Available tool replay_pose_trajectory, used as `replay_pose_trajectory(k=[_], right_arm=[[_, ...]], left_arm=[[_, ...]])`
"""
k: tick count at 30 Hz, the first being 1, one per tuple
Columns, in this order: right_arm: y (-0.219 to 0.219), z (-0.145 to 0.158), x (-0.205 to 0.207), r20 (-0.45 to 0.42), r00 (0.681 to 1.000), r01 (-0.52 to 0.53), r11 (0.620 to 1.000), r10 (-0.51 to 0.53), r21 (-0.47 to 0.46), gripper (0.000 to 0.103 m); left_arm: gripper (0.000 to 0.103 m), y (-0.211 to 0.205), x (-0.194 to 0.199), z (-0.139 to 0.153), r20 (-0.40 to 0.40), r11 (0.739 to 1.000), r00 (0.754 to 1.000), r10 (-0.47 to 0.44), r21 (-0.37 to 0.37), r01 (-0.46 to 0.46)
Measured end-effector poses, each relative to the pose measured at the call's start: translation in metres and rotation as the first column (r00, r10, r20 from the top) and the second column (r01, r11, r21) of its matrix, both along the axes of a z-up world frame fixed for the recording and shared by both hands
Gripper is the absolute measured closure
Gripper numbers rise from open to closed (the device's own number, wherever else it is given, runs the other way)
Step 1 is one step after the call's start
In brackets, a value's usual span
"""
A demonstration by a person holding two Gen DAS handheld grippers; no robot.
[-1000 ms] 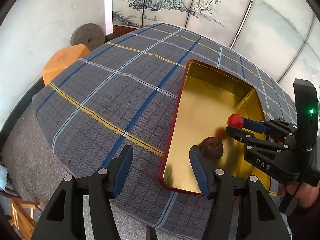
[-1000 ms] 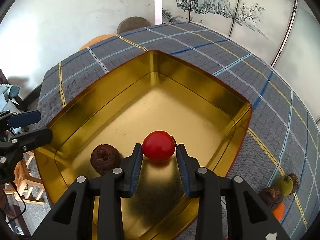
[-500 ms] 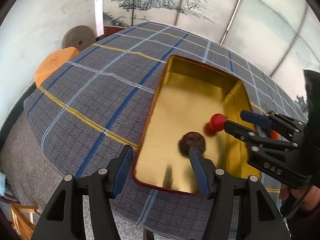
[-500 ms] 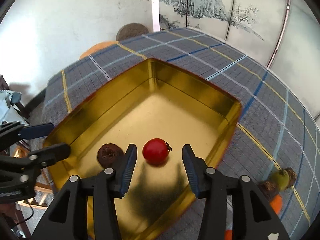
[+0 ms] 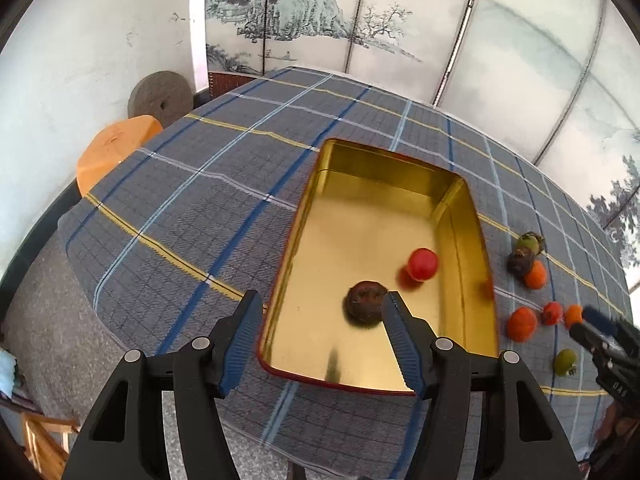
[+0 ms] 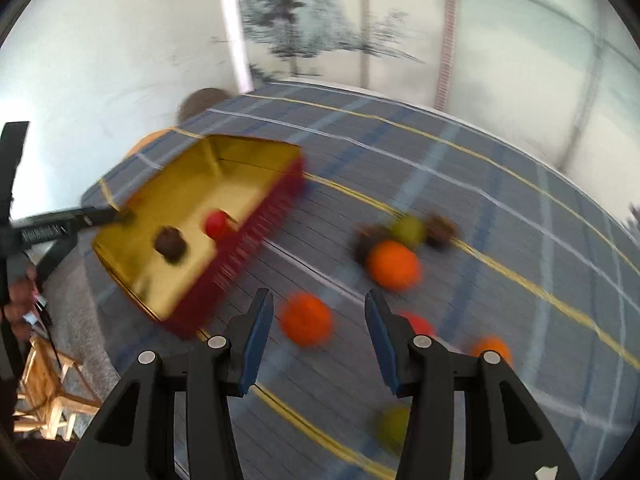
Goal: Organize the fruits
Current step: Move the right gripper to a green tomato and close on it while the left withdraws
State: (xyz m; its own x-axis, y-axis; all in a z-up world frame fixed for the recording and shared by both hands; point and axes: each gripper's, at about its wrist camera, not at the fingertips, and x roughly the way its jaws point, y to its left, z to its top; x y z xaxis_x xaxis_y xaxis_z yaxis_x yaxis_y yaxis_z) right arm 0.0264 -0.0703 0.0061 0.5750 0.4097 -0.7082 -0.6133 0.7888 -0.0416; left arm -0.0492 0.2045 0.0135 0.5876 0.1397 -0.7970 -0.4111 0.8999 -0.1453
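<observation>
A gold tin tray (image 5: 464, 216) with a red outside (image 6: 256, 240) lies on the checked cloth. In it lie a red fruit (image 5: 422, 264) (image 6: 216, 222) and a dark brown fruit (image 5: 366, 300) (image 6: 170, 242). My left gripper (image 5: 320, 328) is open and empty above the tray's near left edge. My right gripper (image 6: 316, 332) is open and empty above the loose fruits right of the tray, and shows at the right edge of the left wrist view (image 5: 600, 328). An orange fruit (image 6: 306, 318) lies just past its fingertips.
Several loose fruits lie on the cloth right of the tray: a large orange one (image 6: 394, 264), a green one (image 6: 408, 230), brown ones (image 5: 520, 262), a green one nearest me (image 5: 565, 361). An orange stool (image 5: 116, 148) and a grey stone disc (image 5: 160, 94) stand past the table's left edge.
My right gripper let go of the red fruit in the tray, opened, and swung right over the loose fruits. My left gripper pulled back and up a little.
</observation>
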Motion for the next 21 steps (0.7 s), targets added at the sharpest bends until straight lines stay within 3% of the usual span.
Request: replay_pose_trajectory(k=[7, 21], right_arm=[[-0.065, -0.02, -0.011, -0.051, 0.991, 0.127, 0.992, -0.127, -0.008, 0.058], [-0.064, -0.06, -0.009, -0.104, 0.986, 0.132, 0.991, -0.132, -0.01, 0.058]], left_arm=[[0.04, -0.046, 0.013, 0.01, 0.022, 0.993, 0.992, -0.121, 0.001, 0.121], [0.04, -0.142, 0.043, 0.001, -0.015, 0.937, 0.937, -0.349, -0.034, 0.349]])
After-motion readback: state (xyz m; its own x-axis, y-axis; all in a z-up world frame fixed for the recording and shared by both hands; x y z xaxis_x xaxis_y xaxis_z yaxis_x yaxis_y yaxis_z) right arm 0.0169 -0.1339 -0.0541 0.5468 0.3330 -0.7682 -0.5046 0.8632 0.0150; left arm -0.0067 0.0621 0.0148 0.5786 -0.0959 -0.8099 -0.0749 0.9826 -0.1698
